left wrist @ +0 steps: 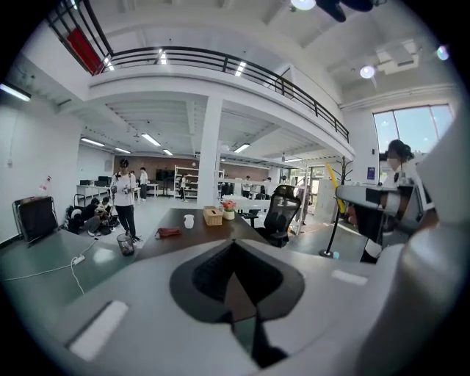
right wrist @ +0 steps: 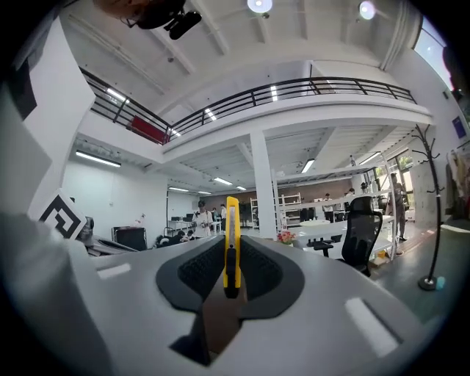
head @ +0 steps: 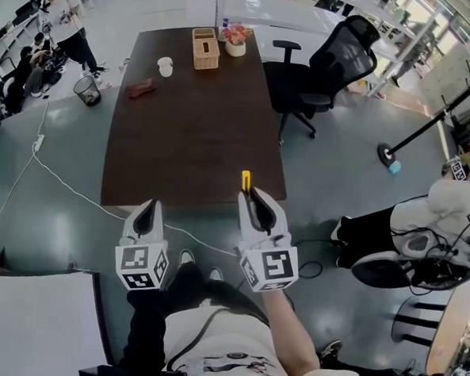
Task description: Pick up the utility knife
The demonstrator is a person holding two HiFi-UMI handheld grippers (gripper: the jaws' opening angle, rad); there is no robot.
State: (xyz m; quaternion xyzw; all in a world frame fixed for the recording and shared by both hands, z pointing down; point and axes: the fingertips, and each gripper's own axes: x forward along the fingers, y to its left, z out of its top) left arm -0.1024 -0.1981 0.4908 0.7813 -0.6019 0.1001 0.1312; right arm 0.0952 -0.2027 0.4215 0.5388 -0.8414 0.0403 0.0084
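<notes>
Person's torso [head: 217, 345] fills the bottom of the head view, standing back from the near end of the dark table [head: 191, 133], both forearms stretched toward it.

Table: long, mostly bare. What stands on it is all at the far end, well apart from the grippers. Office chair [head: 334, 62] is at its far right corner.

Right gripper [head: 252, 197]: clenched on the utility knife [head: 246, 181]. The right gripper view shows the yellow body pinched between the ribbed dark pads, standing upright, its upper half projecting past the jaw tips. The knife sits in the air by the table's near edge and touches no surface. Judgement: the pick is essentially made. Gripping the lower body leaves the top free and keeps the handle steady in line with the jaws.

Left gripper [head: 149, 208]: jaws together, nothing between them, held level beside the right one. Judgement: idle, kept off to the side, not needed for this one-handed pick.

Small items at the far end are a wicker box [head: 204, 49], a white cup [head: 165, 66] and a flower pot [head: 236, 40].
</notes>
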